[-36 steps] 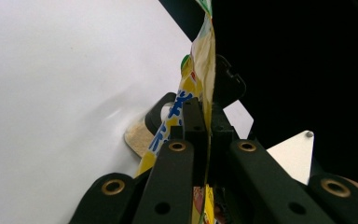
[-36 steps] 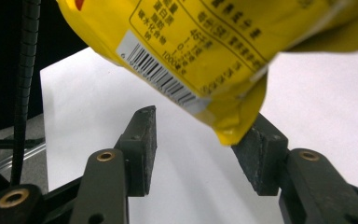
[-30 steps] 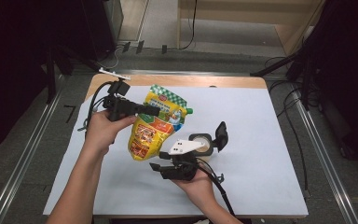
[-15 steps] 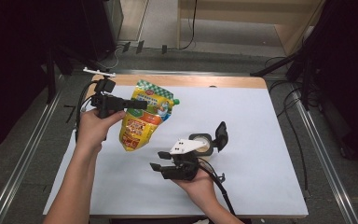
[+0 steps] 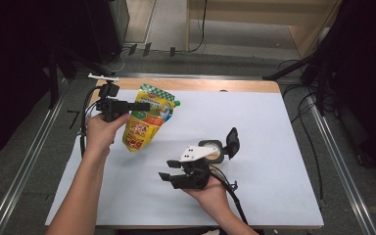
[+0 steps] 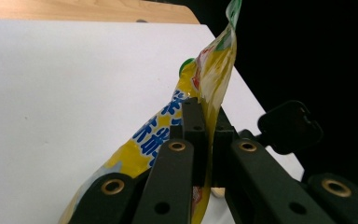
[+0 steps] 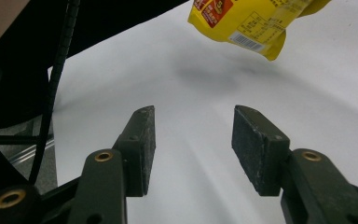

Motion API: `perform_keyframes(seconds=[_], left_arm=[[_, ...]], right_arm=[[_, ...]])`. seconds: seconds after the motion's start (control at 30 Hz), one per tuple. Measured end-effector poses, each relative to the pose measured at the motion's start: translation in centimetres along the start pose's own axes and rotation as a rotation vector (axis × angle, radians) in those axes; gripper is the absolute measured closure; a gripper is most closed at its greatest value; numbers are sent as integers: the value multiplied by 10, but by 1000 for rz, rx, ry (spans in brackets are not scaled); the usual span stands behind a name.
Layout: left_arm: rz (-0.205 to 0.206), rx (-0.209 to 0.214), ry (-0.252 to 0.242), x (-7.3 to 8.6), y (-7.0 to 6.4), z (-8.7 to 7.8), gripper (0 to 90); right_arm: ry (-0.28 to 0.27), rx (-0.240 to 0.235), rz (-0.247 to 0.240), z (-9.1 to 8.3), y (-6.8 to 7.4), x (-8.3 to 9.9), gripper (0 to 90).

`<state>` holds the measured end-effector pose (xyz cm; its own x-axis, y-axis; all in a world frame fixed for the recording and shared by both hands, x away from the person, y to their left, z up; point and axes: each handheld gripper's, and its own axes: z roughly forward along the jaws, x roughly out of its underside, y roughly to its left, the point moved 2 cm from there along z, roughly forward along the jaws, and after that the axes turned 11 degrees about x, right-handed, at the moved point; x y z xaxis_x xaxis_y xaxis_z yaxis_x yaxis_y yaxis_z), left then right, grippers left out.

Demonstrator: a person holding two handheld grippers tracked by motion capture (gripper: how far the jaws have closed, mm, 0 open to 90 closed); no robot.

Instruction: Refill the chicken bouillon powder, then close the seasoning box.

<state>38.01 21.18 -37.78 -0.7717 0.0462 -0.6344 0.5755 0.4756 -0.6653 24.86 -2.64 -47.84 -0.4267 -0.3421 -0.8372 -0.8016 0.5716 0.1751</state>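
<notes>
The left gripper point(image 5: 144, 105) is clamped on the upper part of a yellow pouch point(image 5: 147, 120), just below its green-checked top edge. In the left gripper view the jaws stand pressed together with the pouch's film pinched flat between them point(image 6: 204, 135). The pouch hangs clear of the white worktop point(image 5: 274, 127): from the gripper its long axis runs downward and slightly back toward the person, the bottom corner dangling free above the sheet, with a faint shadow under it in the right gripper view point(image 7: 249, 23).

The right gripper point(image 5: 169, 176) is open, its two pads well apart with nothing between them point(image 7: 145, 144). It rests low near the person's edge of the worktop and points toward the pouch. From this gripper the pouch lies ahead and above, its lower end with the barcode nearest. Just beyond the right hand stands a small round container point(image 5: 214, 151) with its black flip lid point(image 5: 232, 142) raised.

The relation that matters is this: the pouch's free bottom end is the part closest to the open right gripper, while the top is already taken by the left. A second hold would most likely come at that lower end, reached forward and upward, across the pouch's width, not along its length.
</notes>
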Motion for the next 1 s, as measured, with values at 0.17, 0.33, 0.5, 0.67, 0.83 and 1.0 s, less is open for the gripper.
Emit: perform_keyframes(seconds=[0.17, 0.33, 0.5, 0.67, 0.83, 1.0], left_arm=[[29, 17, -16, -2, 3, 10, 900], [43, 12, -6, 1, 15, 16, 900], [7, 25, -21, 5, 25, 14, 900], [24, 7, -14, 7, 23, 9, 900], [8, 27, -25, 12, 24, 3, 894], [19, 37, -16, 17, 22, -2, 888]], right_arm=[[5, 4, 4, 0, -2, 2, 501], [13, 14, 12, -1, -3, 3, 498], [21, 15, 15, -2, -3, 5, 498], [10, 14, 9, -4, -2, 4, 501], [-2, 18, -9, -4, -2, 0, 506], [0, 11, -29, -4, 1, -3, 510]])
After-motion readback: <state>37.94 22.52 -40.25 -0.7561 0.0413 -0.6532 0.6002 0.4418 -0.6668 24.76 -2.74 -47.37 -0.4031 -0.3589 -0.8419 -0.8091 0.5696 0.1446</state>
